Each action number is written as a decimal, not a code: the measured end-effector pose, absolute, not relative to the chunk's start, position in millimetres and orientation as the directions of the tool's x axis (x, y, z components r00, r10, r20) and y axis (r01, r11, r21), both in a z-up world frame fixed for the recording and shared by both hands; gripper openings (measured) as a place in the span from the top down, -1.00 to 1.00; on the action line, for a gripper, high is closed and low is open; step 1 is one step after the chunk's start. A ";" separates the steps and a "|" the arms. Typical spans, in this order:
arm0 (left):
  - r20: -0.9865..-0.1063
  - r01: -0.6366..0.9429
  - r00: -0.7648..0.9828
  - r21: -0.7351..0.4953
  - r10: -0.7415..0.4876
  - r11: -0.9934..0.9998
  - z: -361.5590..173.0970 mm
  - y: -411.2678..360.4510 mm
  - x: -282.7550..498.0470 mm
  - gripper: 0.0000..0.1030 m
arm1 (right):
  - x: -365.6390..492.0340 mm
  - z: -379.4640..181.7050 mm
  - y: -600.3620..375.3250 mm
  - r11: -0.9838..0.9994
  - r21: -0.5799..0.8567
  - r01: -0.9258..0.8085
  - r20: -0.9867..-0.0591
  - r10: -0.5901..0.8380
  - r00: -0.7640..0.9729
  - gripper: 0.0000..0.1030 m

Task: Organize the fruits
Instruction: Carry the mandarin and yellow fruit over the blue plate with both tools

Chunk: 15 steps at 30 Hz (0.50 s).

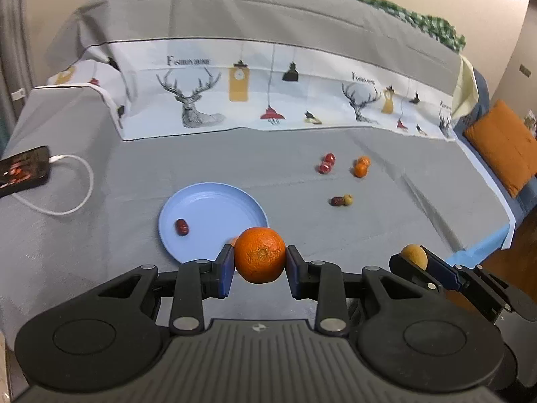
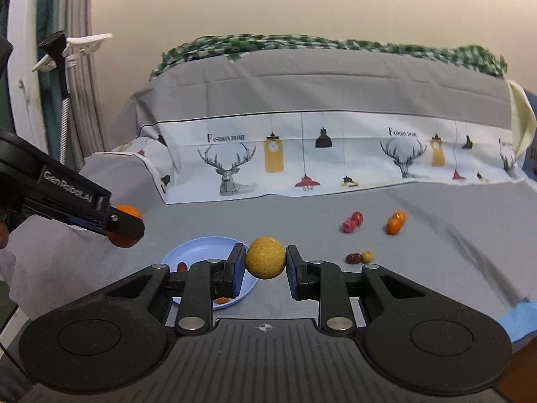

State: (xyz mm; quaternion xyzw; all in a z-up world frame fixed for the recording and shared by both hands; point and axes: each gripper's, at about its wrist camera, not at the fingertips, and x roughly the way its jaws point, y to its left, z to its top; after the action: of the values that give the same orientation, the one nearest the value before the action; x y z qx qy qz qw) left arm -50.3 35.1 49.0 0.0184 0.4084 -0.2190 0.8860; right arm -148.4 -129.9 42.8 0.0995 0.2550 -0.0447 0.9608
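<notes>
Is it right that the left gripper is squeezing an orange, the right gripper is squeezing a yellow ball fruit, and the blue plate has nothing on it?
Not quite. The blue plate isn't bare: the left wrist view shows a dark red fruit on it. The rest is right.

My left gripper (image 1: 259, 265) was matt black plastic, its blue pads (image 1: 225, 270) smooth, and the orange (image 1: 260, 255) clamped between them showed a pitted, faintly shiny peel. My right gripper (image 2: 265, 265) gripped a yellow fruit (image 2: 265, 258) with a dull, grainy skin. Silver metal pins (image 2: 188, 323) gleamed at the linkages. At eleven o'clock from the orange the blue plate (image 1: 214, 208) looked like smooth plastic with a soft sheen, the date (image 1: 182, 227) on it glossy. The grey cloth (image 1: 100, 235) was matt, creased fabric.
</notes>
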 end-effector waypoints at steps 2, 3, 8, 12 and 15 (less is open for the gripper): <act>-0.728 0.392 0.576 -0.154 -0.372 0.907 50.5 41.7 -53.3 0.31 | -150.4 45.8 -126.0 0.979 0.156 0.128 -0.493 -0.035 0.870 0.48; -0.726 0.386 0.579 -0.157 -0.371 0.909 51.1 45.2 -55.2 0.31 | -151.7 47.5 -123.5 0.981 0.150 0.124 -0.488 -0.036 0.872 0.48; -0.721 0.370 0.590 -0.157 -0.363 0.915 52.5 55.8 -59.5 0.30 | -153.7 52.3 -118.5 0.983 0.138 0.122 -0.470 -0.044 0.882 0.48; -0.719 0.356 0.595 -0.164 -0.358 0.920 52.7 60.9 -60.0 0.31 | -152.5 51.1 -116.8 0.984 0.135 0.119 -0.473 -0.042 0.880 0.48; -0.725 0.345 0.592 -0.166 -0.352 0.924 51.2 62.5 -59.3 0.30 | -152.0 50.1 -117.0 0.983 0.137 0.123 -0.475 -0.044 0.879 0.48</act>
State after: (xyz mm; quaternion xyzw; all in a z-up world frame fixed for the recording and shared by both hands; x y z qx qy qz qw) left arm -59.3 62.5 51.2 -0.0039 0.4073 -0.1954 0.8922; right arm -152.0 -117.0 50.1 0.0816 0.2424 -0.0432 0.9658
